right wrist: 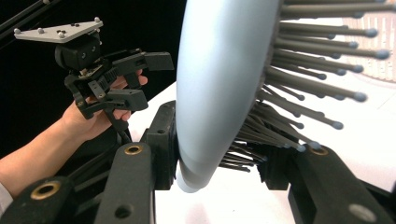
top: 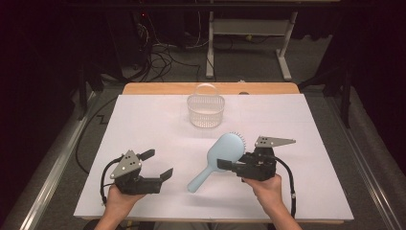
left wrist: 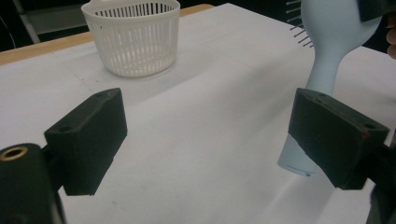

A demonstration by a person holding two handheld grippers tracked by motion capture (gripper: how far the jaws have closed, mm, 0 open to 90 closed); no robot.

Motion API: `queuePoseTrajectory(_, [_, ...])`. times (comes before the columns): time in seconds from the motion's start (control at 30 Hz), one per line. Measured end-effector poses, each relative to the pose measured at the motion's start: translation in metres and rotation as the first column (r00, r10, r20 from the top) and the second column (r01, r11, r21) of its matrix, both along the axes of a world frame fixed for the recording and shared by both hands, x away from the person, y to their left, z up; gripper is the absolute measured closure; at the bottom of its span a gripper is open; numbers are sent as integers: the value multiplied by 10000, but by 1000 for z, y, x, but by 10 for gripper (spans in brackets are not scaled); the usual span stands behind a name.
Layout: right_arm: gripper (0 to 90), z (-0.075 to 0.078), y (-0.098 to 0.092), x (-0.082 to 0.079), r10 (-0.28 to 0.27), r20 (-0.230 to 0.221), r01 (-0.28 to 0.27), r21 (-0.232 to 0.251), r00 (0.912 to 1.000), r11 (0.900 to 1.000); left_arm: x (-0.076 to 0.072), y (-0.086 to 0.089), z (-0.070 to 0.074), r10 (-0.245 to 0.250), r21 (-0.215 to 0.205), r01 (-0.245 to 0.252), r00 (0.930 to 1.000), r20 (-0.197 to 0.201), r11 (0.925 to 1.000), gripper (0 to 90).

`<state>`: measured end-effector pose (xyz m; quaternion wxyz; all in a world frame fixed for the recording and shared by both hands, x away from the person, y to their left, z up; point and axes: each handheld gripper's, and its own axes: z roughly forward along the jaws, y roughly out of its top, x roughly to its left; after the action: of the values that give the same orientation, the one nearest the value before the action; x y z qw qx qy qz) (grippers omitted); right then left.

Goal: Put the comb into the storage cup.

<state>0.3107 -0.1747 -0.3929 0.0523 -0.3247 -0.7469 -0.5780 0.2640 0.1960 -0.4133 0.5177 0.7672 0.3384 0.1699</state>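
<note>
Pale blue hairbrush (top: 222, 152) tilted, handle end on table.

Hairbrush (top: 218, 160): pale sky blue on the back of the head and along the handle, plain, no pattern. Its bristles (right wrist: 322, 60) are dark grey with small blue-grey ball tips, seen at right of the right gripper view.

Basket (top: 206, 110), upper centre of the high view: milky white, translucent, wall patterned with fine upright slits.

Surface (top: 143, 124): covered in plain white; a light wood-coloured strip shows along its far edge.

Left claw (top: 159, 165) and right claw (top: 225, 164): matt black throughout. Each carries a light grey three-cornered plate (top: 274, 142) dotted with small dark marks. Brass-coloured rings (right wrist: 133, 150) sit in the black arms.

Floor around: dark grey.
</note>
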Motion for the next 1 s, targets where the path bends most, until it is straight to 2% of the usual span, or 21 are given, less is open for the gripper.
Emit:
queuePoseTrajectory(0.23, [570,1,-3,0,-70,-12,70,-31,10000,10000,-1,11,-4,500,-134,-500,9987,34,9987,110])
queuePoseTrajectory(0.5, [570,2,-6,0,-139,-27,139,-71,9999,9999,-1,29,-10,1136,-271,-1135,9935,28,9932,110])
queuePoseTrajectory(1.0, [570,4,-9,1,-233,-28,233,-154,9997,9996,4,55,-20,2226,-460,-2224,9749,-21,9739,110])
